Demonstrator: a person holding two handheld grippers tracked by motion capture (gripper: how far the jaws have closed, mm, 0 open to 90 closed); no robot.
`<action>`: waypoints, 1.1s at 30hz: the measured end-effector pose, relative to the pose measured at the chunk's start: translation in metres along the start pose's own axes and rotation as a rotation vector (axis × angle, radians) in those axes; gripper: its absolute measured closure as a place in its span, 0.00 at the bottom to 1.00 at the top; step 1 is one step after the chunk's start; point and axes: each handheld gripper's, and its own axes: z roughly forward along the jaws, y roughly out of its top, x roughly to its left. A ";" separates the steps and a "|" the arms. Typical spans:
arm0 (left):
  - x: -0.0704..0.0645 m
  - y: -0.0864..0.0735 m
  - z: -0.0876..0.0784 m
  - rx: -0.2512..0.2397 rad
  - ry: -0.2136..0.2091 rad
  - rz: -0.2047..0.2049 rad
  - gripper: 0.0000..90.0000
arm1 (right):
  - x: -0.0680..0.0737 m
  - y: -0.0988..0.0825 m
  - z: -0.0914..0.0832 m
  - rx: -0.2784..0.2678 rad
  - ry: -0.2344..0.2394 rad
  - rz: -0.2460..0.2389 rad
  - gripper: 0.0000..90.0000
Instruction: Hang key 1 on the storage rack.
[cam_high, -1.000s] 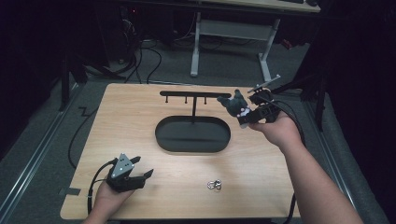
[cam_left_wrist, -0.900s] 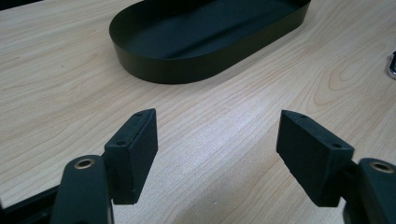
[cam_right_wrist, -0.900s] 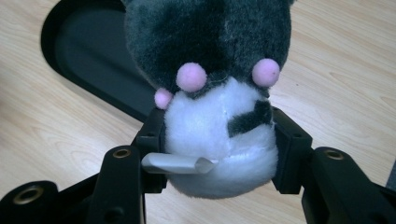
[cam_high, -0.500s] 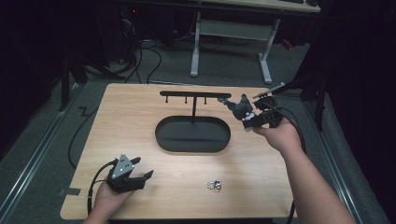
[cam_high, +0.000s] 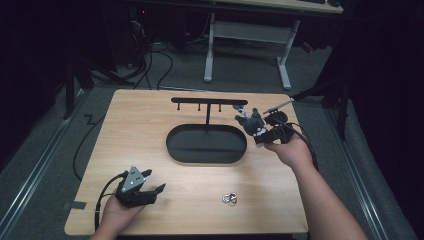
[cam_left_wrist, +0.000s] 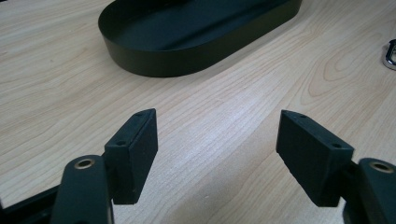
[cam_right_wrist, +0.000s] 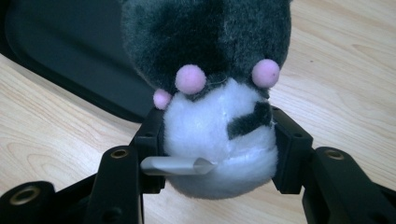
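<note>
Landmark: black oval tray (cam_high: 206, 145) with a hook stand (cam_high: 208, 104), mid-bench (cam_high: 150, 125).
Right hand-held gripper (cam_high: 254, 129): clamped on a plush toy (cam_right_wrist: 215, 93), grey and white with pink dots, pads pressing its white belly.
Plush toy's place: just beside the tray's right end, above the wood.
Left hand-held gripper (cam_left_wrist: 217, 144): jaws wide, nothing between, near the bench's front-left, well apart from the tray.
Metal rings (cam_high: 229, 198): lying in front of the tray.
</note>
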 end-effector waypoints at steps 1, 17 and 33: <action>0.000 0.000 0.001 -0.003 0.002 0.002 0.33 | 0.001 0.000 0.003 0.002 0.000 -0.002 0.54; 0.002 0.001 0.000 -0.007 -0.005 -0.004 0.33 | 0.011 0.005 0.040 0.006 0.013 0.013 0.47; -0.001 0.003 0.003 0.003 -0.018 0.006 0.34 | 0.008 -0.029 0.011 -0.044 0.034 0.020 0.46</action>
